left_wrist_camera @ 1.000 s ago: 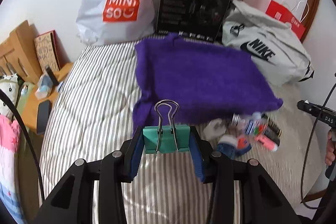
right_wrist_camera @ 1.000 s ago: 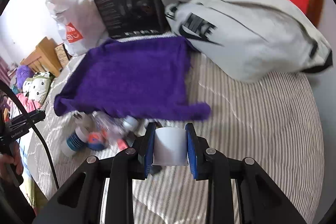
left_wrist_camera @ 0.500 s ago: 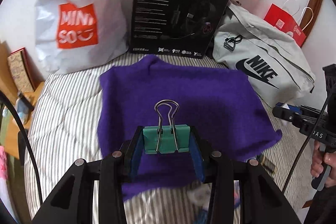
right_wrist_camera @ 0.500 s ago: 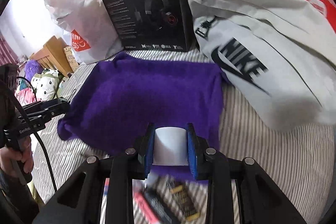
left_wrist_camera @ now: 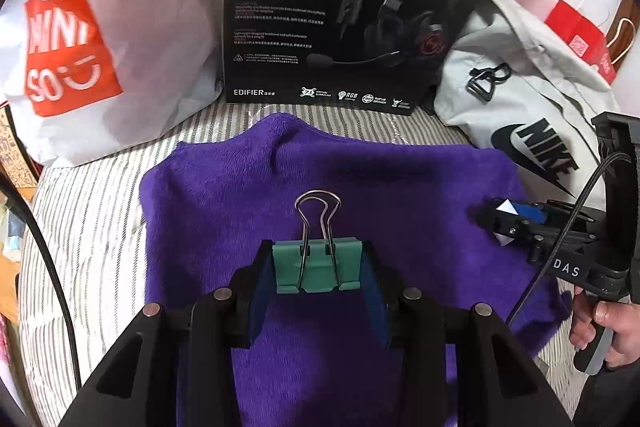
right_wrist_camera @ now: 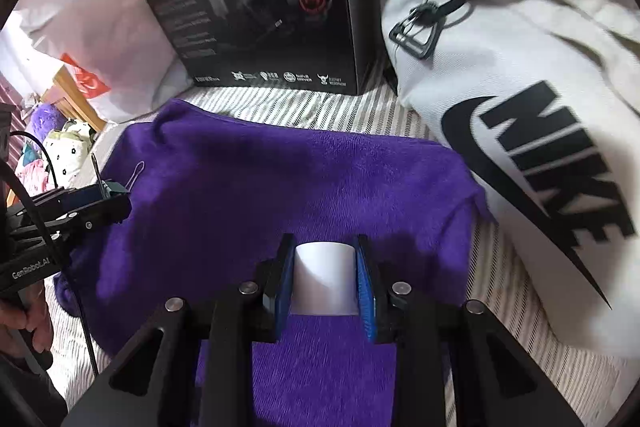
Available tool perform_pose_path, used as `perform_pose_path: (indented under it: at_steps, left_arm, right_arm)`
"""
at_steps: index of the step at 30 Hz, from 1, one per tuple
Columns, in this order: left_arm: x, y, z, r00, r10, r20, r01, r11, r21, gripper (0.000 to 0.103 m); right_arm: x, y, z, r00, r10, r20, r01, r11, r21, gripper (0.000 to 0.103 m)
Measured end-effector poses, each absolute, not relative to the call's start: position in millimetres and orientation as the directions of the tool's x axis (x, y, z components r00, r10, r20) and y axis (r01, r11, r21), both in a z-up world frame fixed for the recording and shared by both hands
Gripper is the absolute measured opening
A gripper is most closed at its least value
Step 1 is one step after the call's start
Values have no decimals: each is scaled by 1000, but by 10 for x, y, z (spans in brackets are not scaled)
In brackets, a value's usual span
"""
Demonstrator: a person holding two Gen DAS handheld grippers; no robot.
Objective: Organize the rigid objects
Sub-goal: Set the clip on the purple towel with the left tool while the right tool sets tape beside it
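Left gripper [left_wrist_camera: 318, 269]: blue pads clamped on a green binder clip [left_wrist_camera: 318, 269], wire handles pointing forward, held over the purple towel [left_wrist_camera: 224, 195]; seen side-on from the right wrist [right_wrist_camera: 106, 201], its body reads "GenRobot.AI".
Right gripper [right_wrist_camera: 325, 277]: blue pads closed on a white cylinder [right_wrist_camera: 325, 277], also over the towel; no label shows on it, and what it is cannot be told. From the left wrist [left_wrist_camera: 502, 223] only a sliver of white shows between the fingers, and the body reads "DAS", cut off.
Hands: left hand [right_wrist_camera: 24, 319] wraps a grip at the frame's lower left edge; right hand [left_wrist_camera: 600, 331] holds a trigger handle at lower right; both are partly cropped.
Towel: spread flat on a striped bedcover [left_wrist_camera: 92, 211], with its near edge hidden under the grippers.
Box [left_wrist_camera: 344, 7]: black, standing upright behind the towel, printed "EDIFIER", "RGB" and "HECATE", with a headset picture; the small print is unreadable.
White bag [left_wrist_camera: 104, 39]: left of the box, with an orange "MINISO" patch.
Grey bag [right_wrist_camera: 520, 107]: right of the box, with a black "NIKE" swoosh; its edge lies just beside the towel.
Red paper bag [left_wrist_camera: 584, 39]: far right and partly cut off.
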State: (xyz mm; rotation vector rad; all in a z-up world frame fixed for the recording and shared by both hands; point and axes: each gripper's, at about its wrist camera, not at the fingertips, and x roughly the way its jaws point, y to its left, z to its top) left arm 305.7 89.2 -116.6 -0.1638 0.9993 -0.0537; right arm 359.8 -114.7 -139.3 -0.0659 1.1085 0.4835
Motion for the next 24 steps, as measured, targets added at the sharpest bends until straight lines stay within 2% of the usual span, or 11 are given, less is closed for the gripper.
perform_pose_path:
  at_steps: [8,19,21,24]
  left_arm:
    - [3272,839,-1343,506,-110,-855,-39,988,-150,40]
    - [3364,754,-1465,493,-46,-869,-31,997,-71,40]
    - [3367,734,-1473,494,-42,-869,-29,997,-64,42]
    - [3336,739,-1475,481,-55,-875,-26,997,-77,50]
  right_arm:
    - [3839,-987,-1504,332,306,-892,-420,895,151,28]
    - [3862,-835,-1560,339,252,-906,-468,881,70,30]
    - [3854,-806,-1573,340,256,-905,-479,875,68,34]
    - [3829,-748,-1581,320,271,-908,-521,851,71,49]
